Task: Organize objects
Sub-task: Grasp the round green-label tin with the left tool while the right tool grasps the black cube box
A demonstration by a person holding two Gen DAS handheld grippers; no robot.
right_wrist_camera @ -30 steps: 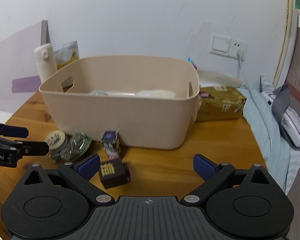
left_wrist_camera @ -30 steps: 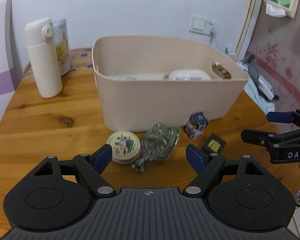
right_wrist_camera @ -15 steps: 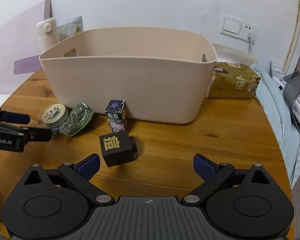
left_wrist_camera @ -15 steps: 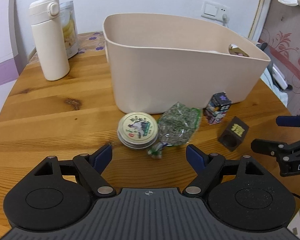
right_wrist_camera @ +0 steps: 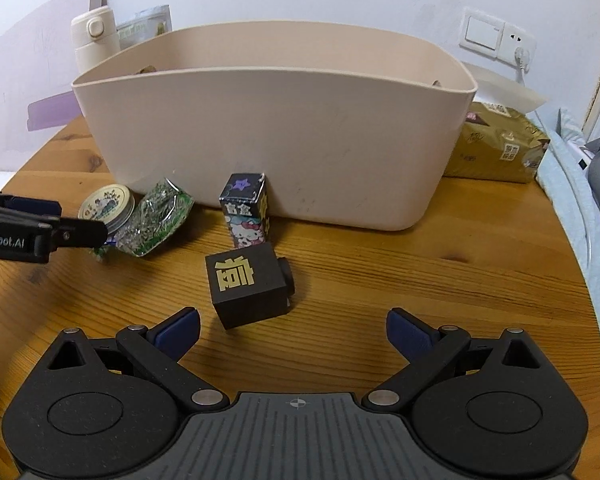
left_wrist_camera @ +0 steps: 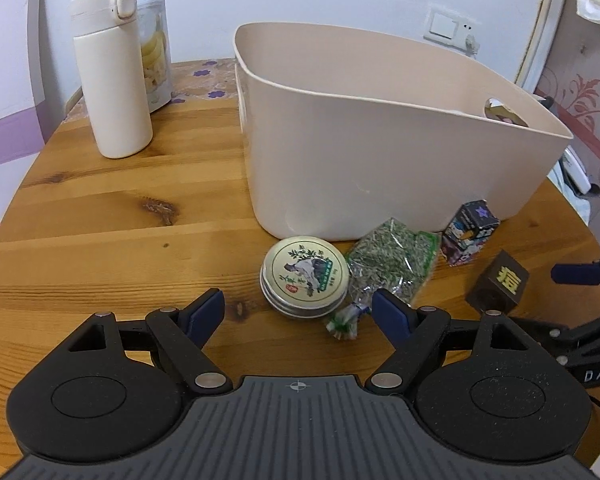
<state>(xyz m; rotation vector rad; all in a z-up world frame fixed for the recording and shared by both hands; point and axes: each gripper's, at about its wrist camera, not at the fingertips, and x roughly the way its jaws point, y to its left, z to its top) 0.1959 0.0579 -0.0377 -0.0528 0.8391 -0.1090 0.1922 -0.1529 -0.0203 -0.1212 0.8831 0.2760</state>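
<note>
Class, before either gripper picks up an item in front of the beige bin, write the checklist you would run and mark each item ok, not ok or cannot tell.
1. Left gripper open, empty: ok.
2. Right gripper open, empty: ok.
3. Round tin between the left fingers' line of approach: ok.
4. Herb packet clear of the tin: not ok, they touch.
5. Black cube free-standing ahead of the right gripper: ok.
6. Room left inside the beige bin: cannot tell.

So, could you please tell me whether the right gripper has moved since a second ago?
Yes. The right gripper has come forward and lower toward the beige bin, closing on the black cube.
</note>
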